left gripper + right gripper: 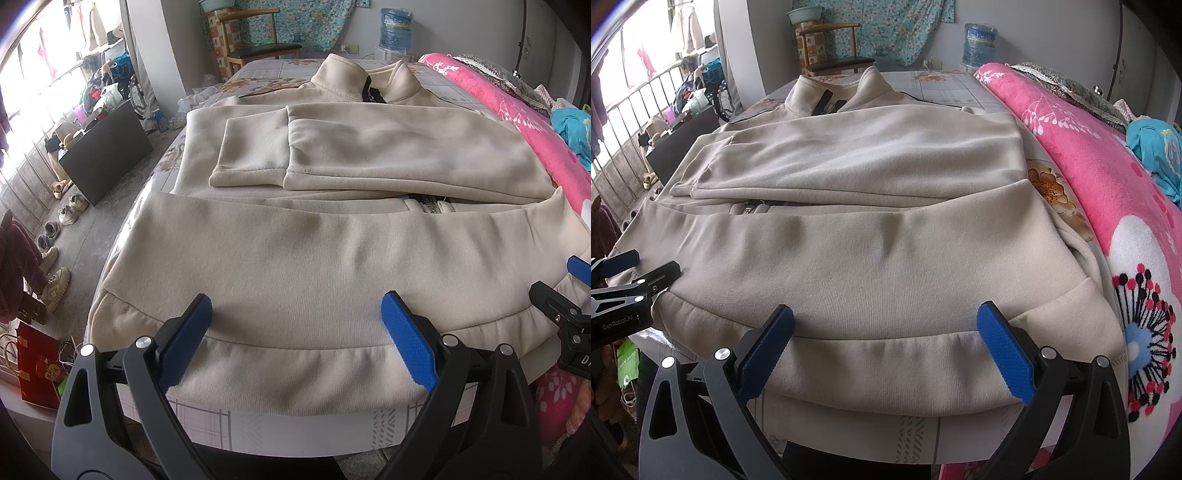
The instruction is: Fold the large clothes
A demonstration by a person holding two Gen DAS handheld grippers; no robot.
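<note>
A large beige zip jacket (pixel 314 258) lies flat on the bed (pixel 295 424), collar far away, both sleeves (pixel 332 147) folded across its chest. Its ribbed hem (pixel 295 376) is at the bed's near edge. My left gripper (pixel 295 332) is open, its blue pads either side of the hem's left part. My right gripper (pixel 886 343) is open over the hem's (pixel 879 365) right part, jacket (pixel 871 240) ahead of it. The right gripper also shows at the left wrist view's right edge (pixel 569 291); the left gripper shows at the right wrist view's left edge (pixel 639 273).
A pink flowered blanket (pixel 1108 184) is heaped along the bed's right side. Left of the bed on the floor are a black box (pixel 107 155), several shoes (pixel 62 218) and a red bag (pixel 37 369). A wooden chair (pixel 258 40) and water bottle (pixel 397 27) stand beyond.
</note>
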